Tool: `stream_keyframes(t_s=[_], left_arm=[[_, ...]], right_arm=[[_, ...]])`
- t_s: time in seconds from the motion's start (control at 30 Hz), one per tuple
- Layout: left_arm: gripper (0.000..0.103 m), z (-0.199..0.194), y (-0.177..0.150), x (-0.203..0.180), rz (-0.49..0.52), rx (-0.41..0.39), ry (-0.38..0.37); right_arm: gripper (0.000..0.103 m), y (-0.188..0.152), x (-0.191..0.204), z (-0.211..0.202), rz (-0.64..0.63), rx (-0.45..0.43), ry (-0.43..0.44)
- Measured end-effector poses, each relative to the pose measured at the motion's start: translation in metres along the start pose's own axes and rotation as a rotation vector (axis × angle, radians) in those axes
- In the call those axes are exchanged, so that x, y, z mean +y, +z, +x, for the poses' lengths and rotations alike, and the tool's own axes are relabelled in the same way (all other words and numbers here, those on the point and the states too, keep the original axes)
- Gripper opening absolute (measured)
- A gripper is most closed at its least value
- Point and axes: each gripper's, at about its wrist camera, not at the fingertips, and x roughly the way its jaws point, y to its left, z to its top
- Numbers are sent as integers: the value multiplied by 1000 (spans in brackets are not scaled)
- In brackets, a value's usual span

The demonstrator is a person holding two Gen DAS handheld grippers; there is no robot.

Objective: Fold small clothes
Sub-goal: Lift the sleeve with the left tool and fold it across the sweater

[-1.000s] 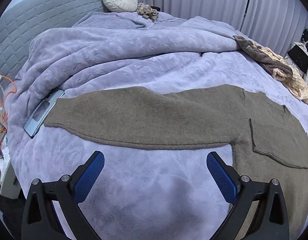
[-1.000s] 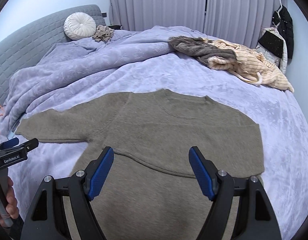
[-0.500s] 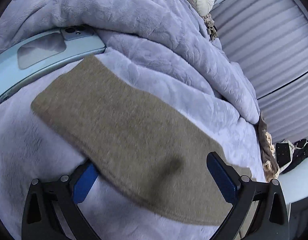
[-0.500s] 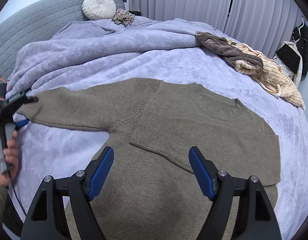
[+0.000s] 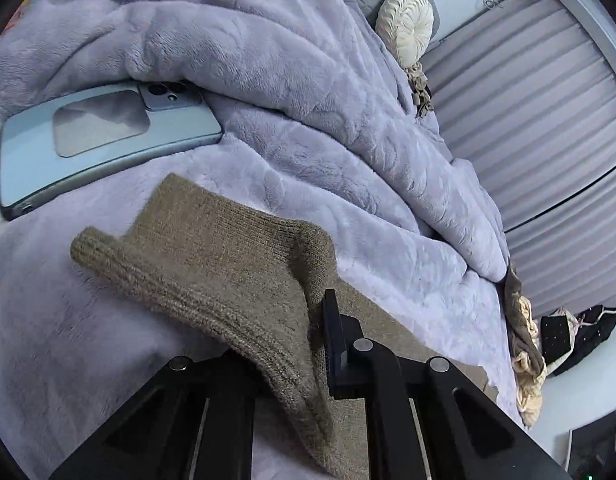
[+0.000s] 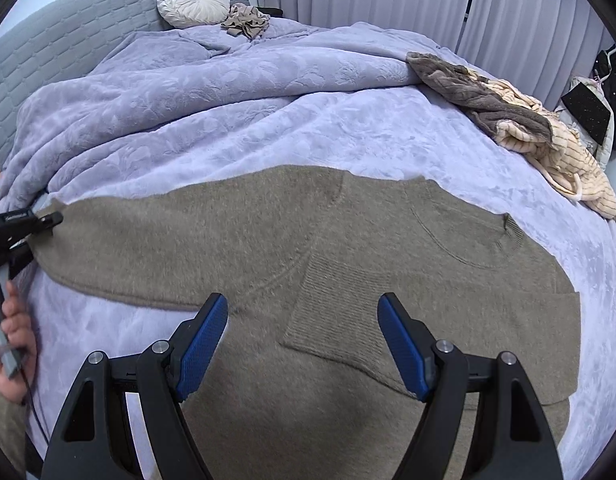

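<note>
**Olive knit sleeve is pinched, fold about to start**

Olive-brown sweater (image 6: 347, 264) lies flat on the lavender blanket (image 6: 268, 120), one sleeve already laid across the chest. Left gripper (image 5: 319, 344) is clamped on the other sleeve's cuff (image 5: 212, 256), probably to carry it over too. Right gripper (image 6: 304, 344) hangs open above the body, holding nothing. A second ago the left jaws were wide and nowhere near the cuff. Phone (image 5: 100, 140) sits just past it.
</note>
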Motion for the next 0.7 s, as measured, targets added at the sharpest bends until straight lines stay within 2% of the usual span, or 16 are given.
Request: stream_keyframes(t_s=[0.17, 0.3, 0.37, 0.43, 0.53, 0.6, 0.7], left_arm=[[13, -13, -4, -11, 52, -22, 41], [13, -18, 0, -13, 52, -14, 27], [13, -24, 3, -14, 58, -18, 14], [13, -26, 4, -18, 72, -19, 18], [13, -31, 3, -24, 90, -15, 23], [13, -36, 2, -32, 110, -25, 32], [13, -42, -3, -52, 157, -40, 53]], right_arm=[[80, 19, 24, 22, -49, -2, -1], [80, 40, 51, 65, -88, 63, -28], [80, 44, 70, 90, -123, 134, -33], [80, 39, 91, 109, -155, 216, 9], [80, 37, 106, 94, -192, 174, 61], [80, 37, 98, 71, -163, 118, 107], [80, 32, 72, 47, -140, 65, 49]])
